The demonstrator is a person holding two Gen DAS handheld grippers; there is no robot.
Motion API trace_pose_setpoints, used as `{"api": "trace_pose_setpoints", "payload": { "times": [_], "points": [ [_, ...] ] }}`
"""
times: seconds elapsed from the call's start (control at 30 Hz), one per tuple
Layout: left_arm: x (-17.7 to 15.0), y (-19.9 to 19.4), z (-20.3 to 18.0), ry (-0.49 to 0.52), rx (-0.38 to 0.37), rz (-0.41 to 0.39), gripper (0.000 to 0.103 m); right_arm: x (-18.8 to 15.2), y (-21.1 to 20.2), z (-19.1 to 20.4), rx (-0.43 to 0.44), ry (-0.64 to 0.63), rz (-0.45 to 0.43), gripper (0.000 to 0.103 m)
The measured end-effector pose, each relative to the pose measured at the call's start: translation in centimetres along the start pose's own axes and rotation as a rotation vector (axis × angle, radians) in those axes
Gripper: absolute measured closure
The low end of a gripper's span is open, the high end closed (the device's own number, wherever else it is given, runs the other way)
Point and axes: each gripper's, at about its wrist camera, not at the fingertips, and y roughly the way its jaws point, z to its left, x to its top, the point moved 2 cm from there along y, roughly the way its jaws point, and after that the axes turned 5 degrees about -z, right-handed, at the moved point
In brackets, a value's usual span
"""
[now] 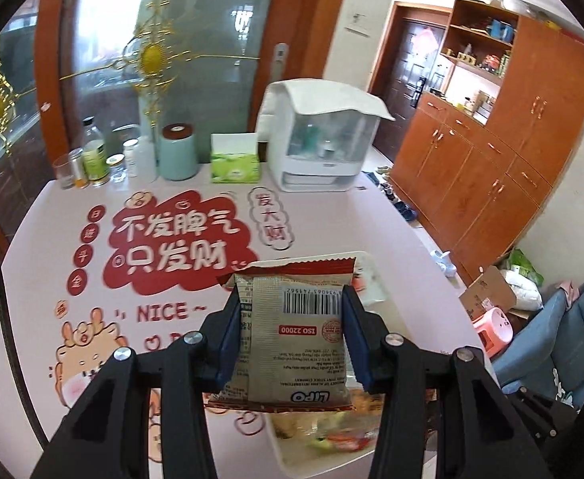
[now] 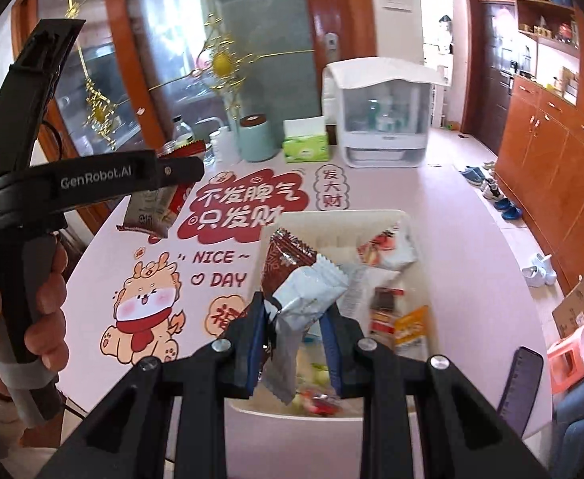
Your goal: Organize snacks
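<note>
From my left wrist view, the LiPO packet (image 1: 295,335) hides most of the white tray (image 1: 365,263), and the snacks (image 1: 327,437) below it blur together.

Both wrist views look steeply down, close above pink table (image 1: 331,215); both share white tray (image 2: 331,215).

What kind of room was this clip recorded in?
Most likely a home dining or living area by an entryway. A table with a cartoon-printed cover holds a tissue box and a cup-storage box; wooden cabinets line the wall, with shoes on the floor.
</note>
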Motion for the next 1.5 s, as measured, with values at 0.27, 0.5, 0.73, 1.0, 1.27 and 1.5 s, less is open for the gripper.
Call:
{"api": "trace_pose_setpoints", "payload": {
  "times": [0.27,0.5,0.73,1.0,1.27,1.5],
  "points": [
    [-1.1,1.3,-3.6,0.028,0.016,0.039,0.058,-0.4,-0.7,-2.5,0.010,-0.006,-0.003,0.076],
    [-1.8,2.2,-5.3,0.066,0.045,0.060,0.058,-0.3,-0.4,-4.3,0.011,0.000,-0.008,0.076],
    [-2.3,3.6,-6.3,0.092,0.072,0.085,0.058,-0.4,0.6,-5.5,0.023,0.021,0.009,0.076],
    [-2.4,5.5,-7.2,0.115,0.090,0.122,0.058,-0.2,1.7,-6.1,0.032,0.021,0.033,0.076],
    [-1.4,7.0,-7.3,0.109,0.134,0.125,0.051,0.3,3.7,-6.9,0.029,0.024,0.071,0.074],
    [0.1,8.5,-7.1,0.110,0.174,0.082,0.000,0.5,5.8,-7.1,0.010,-0.010,0.106,0.047]
  ]
}}
